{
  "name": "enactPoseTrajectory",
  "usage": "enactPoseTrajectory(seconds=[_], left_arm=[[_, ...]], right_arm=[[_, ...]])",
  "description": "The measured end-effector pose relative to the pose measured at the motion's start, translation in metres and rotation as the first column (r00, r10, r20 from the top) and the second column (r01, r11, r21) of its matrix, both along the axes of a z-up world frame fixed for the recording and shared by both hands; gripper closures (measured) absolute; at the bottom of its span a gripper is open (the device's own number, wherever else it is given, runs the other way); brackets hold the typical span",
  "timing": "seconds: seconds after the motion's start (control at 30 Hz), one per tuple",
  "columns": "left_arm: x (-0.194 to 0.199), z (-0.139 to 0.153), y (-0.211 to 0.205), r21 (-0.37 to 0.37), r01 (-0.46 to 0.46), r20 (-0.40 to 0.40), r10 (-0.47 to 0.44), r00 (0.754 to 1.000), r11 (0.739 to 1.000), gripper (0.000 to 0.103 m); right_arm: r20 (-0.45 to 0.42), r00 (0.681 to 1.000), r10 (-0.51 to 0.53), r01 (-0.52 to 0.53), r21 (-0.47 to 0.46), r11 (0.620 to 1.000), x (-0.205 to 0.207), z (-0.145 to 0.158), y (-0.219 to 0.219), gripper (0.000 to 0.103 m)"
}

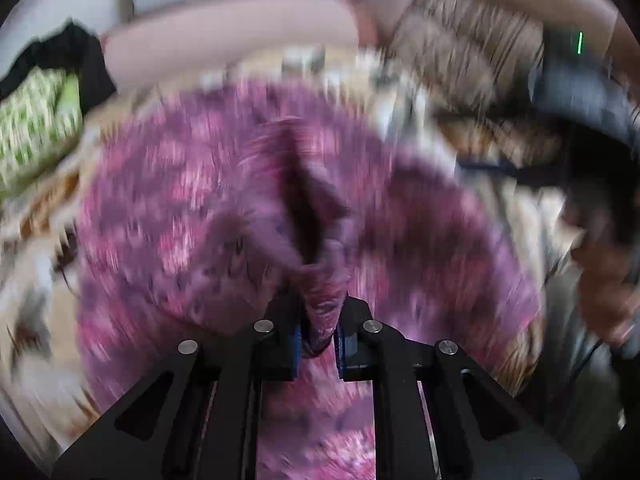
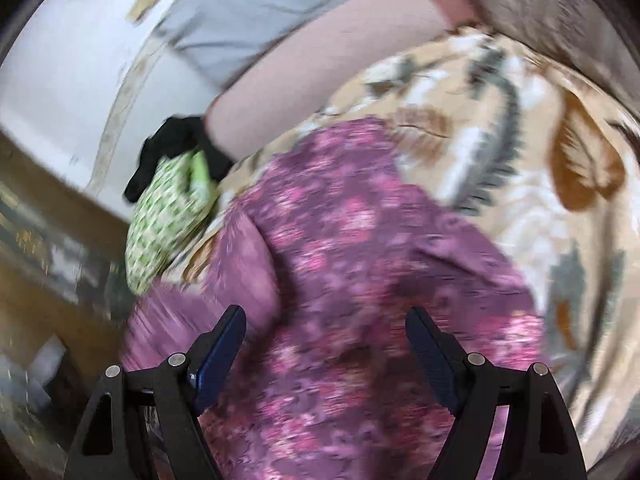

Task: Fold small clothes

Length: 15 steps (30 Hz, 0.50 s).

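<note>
- Across the leaf-patterned bedspread [image 2: 520,128] lies the purple floral garment [image 2: 360,260], spread out, with a raised pleat running up its middle.
- At the near edge, the left hand-held gripper [image 1: 320,336] is closed tight on a bunched ridge of that cloth.
- Over the garment's near part, the right hand-held gripper [image 2: 326,344] stands wide open with nothing between its pads; whether it touches the cloth is unclear.
- Judged best: pinch a matching edge with the right, then lift both evenly so the fold lands flat.
- Far left, a green patterned cloth [image 2: 160,220] and a black cloth [image 2: 172,140] sit apart.
</note>
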<state>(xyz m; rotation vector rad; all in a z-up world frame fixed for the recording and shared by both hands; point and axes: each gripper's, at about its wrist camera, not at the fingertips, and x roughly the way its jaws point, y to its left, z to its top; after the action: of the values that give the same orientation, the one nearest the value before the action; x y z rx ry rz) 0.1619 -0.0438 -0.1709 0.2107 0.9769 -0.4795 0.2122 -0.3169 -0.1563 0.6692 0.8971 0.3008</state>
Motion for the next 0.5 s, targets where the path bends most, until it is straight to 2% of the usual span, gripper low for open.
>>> enactPoseTrajectory(seconds=[0.07,0.1,0.13,0.2,0.3,0.37,0.4,0.5], left_arm=[[-0.019,-0.010,-0.001,0.033,0.000,-0.010,0.000,1.000,0.999,0.090],[-0.026,-0.009,0.001,0.031,0.000,-0.003,0.000,1.000,1.000,0.084],[-0.034,-0.007,0.006,0.007,-0.001,-0.016,0.001,1.000,1.000,0.078],[-0.039,-0.007,0.017,-0.048,-0.017,-0.060,0.014,0.998,0.999,0.074],[-0.050,0.000,0.023,-0.076,-0.039,-0.064,0.034,0.997,0.996,0.074],[-0.050,0.003,0.030,-0.068,-0.074,-0.052,0.070,0.996,0.995,0.069],[-0.047,0.003,0.036,-0.069,-0.103,-0.058,0.099,0.993,0.992,0.062],[-0.034,0.000,0.056,-0.114,-0.194,-0.103,0.183,0.978,0.974,0.061]], right_arm=[[-0.010,0.999,0.035,-0.034,0.050,0.998,0.002,-0.008,-0.002,0.023],[-0.012,0.999,0.050,-0.049,0.053,0.997,0.003,-0.010,0.002,0.023],[-0.014,0.997,0.075,-0.074,0.056,0.996,0.004,-0.012,0.008,0.023],[-0.022,0.991,0.133,-0.131,0.068,0.989,0.011,-0.018,0.023,0.023],[-0.060,0.974,0.220,-0.213,0.103,0.972,0.019,-0.030,0.049,0.023],[-0.112,0.963,0.244,-0.235,0.085,0.968,0.019,-0.042,0.063,0.023],[-0.132,0.961,0.243,-0.235,0.070,0.969,0.017,-0.047,0.066,0.023],[-0.169,0.953,0.250,-0.244,0.056,0.968,-0.002,-0.061,0.073,0.024]])
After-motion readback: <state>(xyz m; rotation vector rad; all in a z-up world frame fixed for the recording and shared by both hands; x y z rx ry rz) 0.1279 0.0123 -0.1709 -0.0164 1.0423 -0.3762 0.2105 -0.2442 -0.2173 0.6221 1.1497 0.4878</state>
